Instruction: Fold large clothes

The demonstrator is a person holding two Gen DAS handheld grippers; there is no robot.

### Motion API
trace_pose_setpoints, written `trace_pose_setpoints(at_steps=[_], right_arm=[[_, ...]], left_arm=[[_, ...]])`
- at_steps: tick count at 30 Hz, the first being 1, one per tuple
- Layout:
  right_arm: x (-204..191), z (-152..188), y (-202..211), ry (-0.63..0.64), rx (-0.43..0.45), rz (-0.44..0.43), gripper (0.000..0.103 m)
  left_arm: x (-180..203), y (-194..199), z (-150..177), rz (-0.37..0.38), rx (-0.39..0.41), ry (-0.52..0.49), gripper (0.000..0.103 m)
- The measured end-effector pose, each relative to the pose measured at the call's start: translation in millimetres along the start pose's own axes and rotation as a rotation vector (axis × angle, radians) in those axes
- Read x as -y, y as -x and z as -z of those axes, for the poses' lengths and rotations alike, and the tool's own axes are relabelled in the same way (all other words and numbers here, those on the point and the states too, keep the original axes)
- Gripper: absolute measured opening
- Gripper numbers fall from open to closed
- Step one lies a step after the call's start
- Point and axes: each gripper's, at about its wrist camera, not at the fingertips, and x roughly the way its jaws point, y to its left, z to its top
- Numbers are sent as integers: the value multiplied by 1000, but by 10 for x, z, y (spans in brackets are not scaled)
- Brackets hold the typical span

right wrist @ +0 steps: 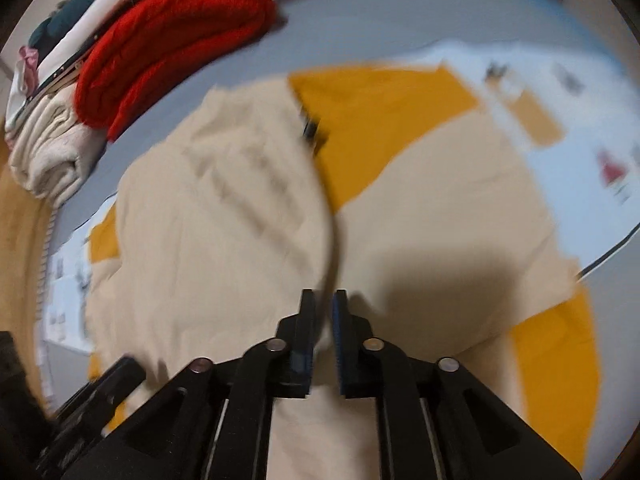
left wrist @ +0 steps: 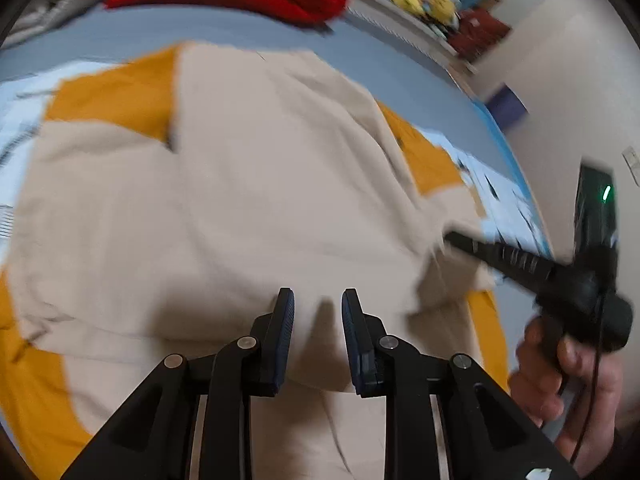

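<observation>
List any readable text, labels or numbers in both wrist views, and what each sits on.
None readable.
Printed white sheet under the beige garment: dark marks and a red patch, motion-blurred, illegible.
Same sheet's edge in the left wrist view, beside the right hand-held gripper: small dark marks, blurred.
Right hand-held gripper body: green indicator light, no characters.
Red knit and folded pile: no visible labels.

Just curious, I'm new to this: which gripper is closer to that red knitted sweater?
Hard to call. Both the left gripper and right gripper hang over the beige garment, with the red sweater well beyond both; blur hides any clear difference.
</observation>
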Motion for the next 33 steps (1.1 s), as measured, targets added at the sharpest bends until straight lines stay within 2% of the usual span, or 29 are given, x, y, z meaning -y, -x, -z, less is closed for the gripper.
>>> trace_pose_setpoints(at_steps=[2,3,5,7,9,10,12,14,16,17,19,20,22,23,25,28,29,33], right_arm=[[-50,-35,76,25,38,-36,17],[-61,-45,87,20,38,-105,17],[-102,-34,44,21,-6,-226,18],[-213,42,-133,51,-113,-286,24],[-306,160,-371,106,-239,-214,27],[-319,229,-459,132,-268,-157,27],[-350,231,-416,152,-241,-120,27],[-477,184,-200,226,-131,-83,27],[-612,169,9,277,-31,-123,27],[-654,155,37,274,-28,-167,27],[-709,198,-47,256,-89,-247,27],[-739,263,-157,265,-140,-235,27],[-803,429,-427,341,-247,-96,27],[-813,477,-454,353,-245,-70,27],[-842,428,-358,337,-223,-77,27],[-886,403,-161,342,-158,-156,27],[-880,421,-145,350,-157,-157,27],[-815,551,-340,363,-273,-84,27]], left_arm=[[10,-139,1,-24,-59,2,22],[-31,-252,33,-82,-121,5,22],[-127,-343,89,-123,-175,26,21],[-218,-317,65,-96,-178,75,21],[-252,-212,22,-97,-146,92,21],[-251,-159,-3,-98,-124,89,21],[-264,-70,-44,-101,-88,91,21],[-306,-9,-75,-105,-53,112,21],[-355,80,-93,-119,-13,135,21],[-385,110,-86,-126,-2,140,21],[-401,145,-105,-153,18,140,21],[-404,157,-105,-173,21,134,21],[-416,178,-92,-204,22,125,21],[-400,166,-84,-209,23,124,21],[-416,184,-82,-207,25,129,21],[-433,260,-57,-205,35,128,21],[-438,286,-50,-208,40,127,21],[-417,350,-24,-215,52,126,21]])
